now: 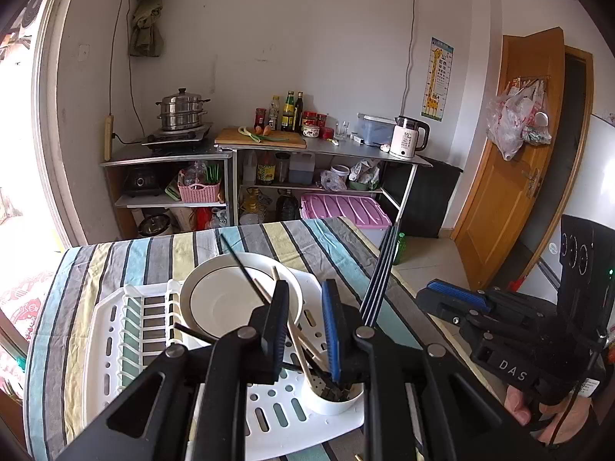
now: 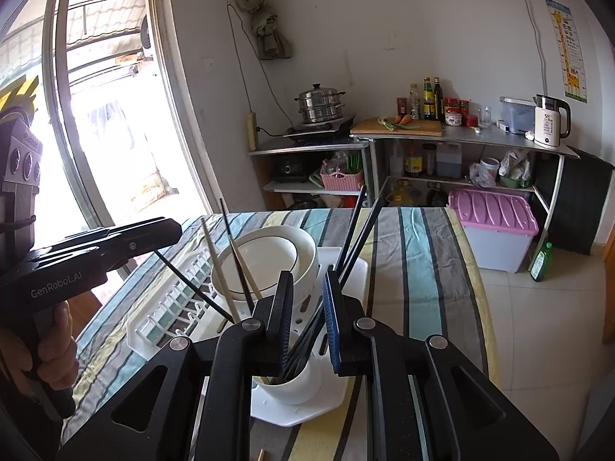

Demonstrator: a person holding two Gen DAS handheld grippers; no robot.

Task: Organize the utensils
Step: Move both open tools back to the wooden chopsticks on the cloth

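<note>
On the striped worktop (image 1: 115,257) sits a white dish rack (image 1: 111,345) with a white plate (image 1: 230,299) standing in it and a small white utensil cup (image 1: 338,399) at its near corner.

From the left wrist view, the left hand-held gripper (image 1: 307,326) has its jaws a little apart, with pale wooden chopsticks (image 1: 298,345) running between the pads down into the cup; I cannot tell whether the pads touch them. A black chopstick (image 1: 238,265) leans across the plate. This view alone shows the right hand-held gripper from outside, off to the right, and the bundle of dark chopsticks (image 1: 380,272) rising steeply in front of it.

From the right wrist view, the right hand-held gripper (image 2: 309,315) is likewise slightly apart, and the dark chopsticks (image 2: 357,230) pass between its pads into the cup (image 2: 292,384), fanning out above; no firm clamp on them shows. Only here can you see the person's hand (image 2: 50,349) gripping the left tool's handle at the left edge, and the pale and black sticks leaning out of the cup against the plate (image 2: 269,265).
</note>
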